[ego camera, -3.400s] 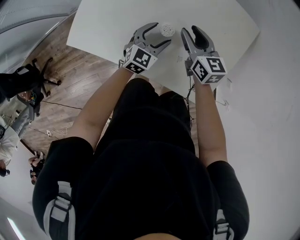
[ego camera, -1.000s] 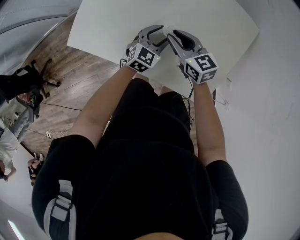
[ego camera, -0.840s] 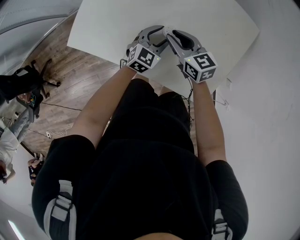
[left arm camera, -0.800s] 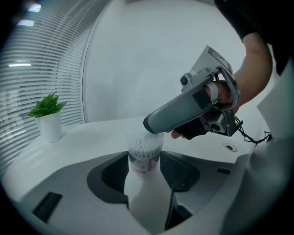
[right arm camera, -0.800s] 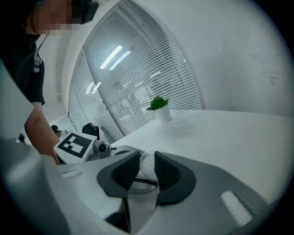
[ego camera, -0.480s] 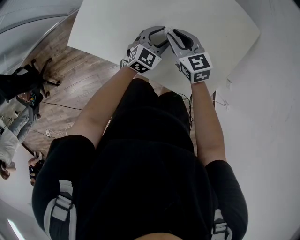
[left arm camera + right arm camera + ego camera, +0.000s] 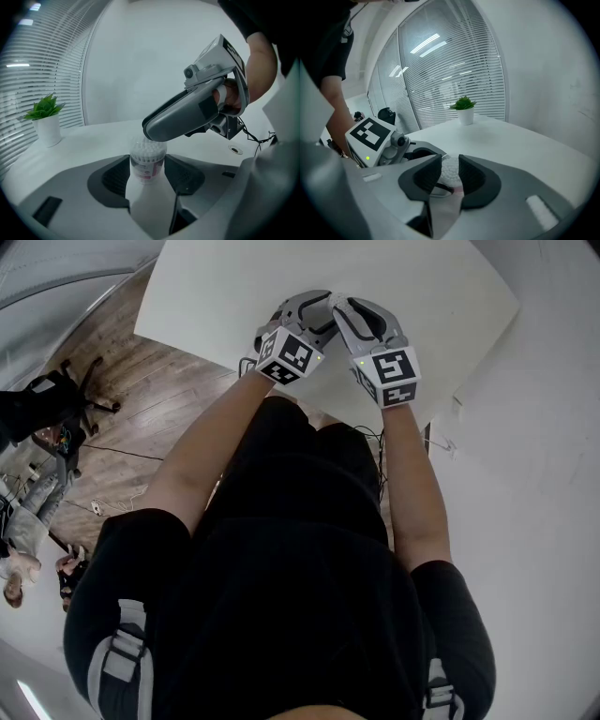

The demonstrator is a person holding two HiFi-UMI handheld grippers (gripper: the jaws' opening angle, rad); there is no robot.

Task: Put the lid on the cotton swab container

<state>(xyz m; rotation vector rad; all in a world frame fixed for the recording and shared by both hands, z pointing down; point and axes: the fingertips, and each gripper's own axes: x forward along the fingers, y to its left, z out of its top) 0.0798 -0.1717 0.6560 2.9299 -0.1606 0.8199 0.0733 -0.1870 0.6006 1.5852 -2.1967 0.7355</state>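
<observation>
- left hand-held gripper (image 7: 148,159) grips the cotton swab container (image 7: 147,174) upright over the bench (image 7: 216,287), jaws just loosened slightly
- right hand-held gripper (image 7: 449,171) pinches the clear lid (image 7: 149,141) on top, jaws just easing apart

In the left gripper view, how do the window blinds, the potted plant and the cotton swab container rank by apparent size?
Window blinds: clearly largest.
Then potted plant and cotton swab container: about alike. The plant stands farther back, so I do not rank them.
</observation>
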